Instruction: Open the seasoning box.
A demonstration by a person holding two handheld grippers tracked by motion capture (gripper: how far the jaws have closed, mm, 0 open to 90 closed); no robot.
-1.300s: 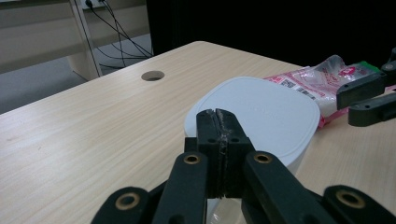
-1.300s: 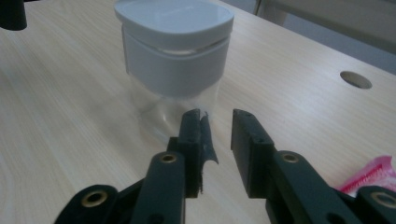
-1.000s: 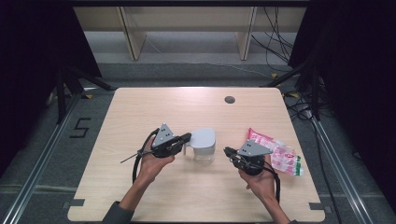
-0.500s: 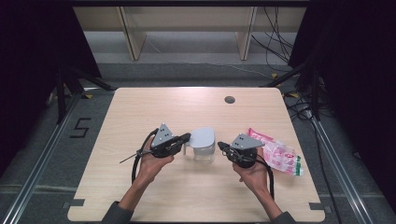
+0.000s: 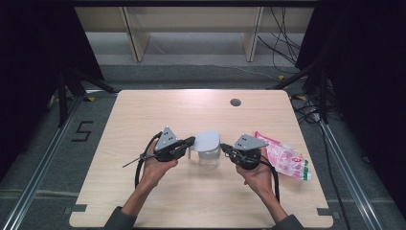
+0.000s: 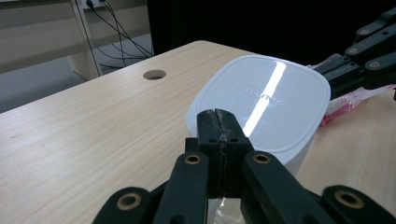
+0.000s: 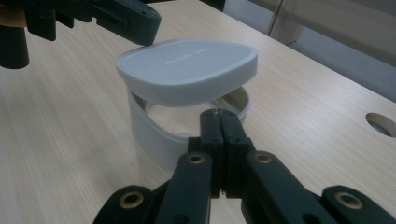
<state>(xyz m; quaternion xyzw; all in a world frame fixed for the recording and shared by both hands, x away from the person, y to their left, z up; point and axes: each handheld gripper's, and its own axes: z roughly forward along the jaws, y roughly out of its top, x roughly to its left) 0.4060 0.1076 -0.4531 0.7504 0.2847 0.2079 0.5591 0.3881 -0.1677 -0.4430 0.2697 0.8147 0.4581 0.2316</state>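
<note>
Now we flank the white container [image 5: 208, 155] at the middle of the table [image 5: 143, 115]. Our left gripper [image 5: 190, 141] and right gripper [image 5: 223, 146] each have jaws pressed together, empty. Its lid [image 7: 187, 70] sits tilted, lifted off the rim on our right gripper's side.

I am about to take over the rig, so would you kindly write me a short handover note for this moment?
Left gripper: shut, at the left edge of the white lid.
Right gripper: shut, at the rim of the container.
Container: mid-table, lid tilted, lifted on the right gripper's side, not sealed.
Pink packet: on the table to the right, untouched.
Done: lid partly raised.
Left: probably taking the lid fully off.
</note>
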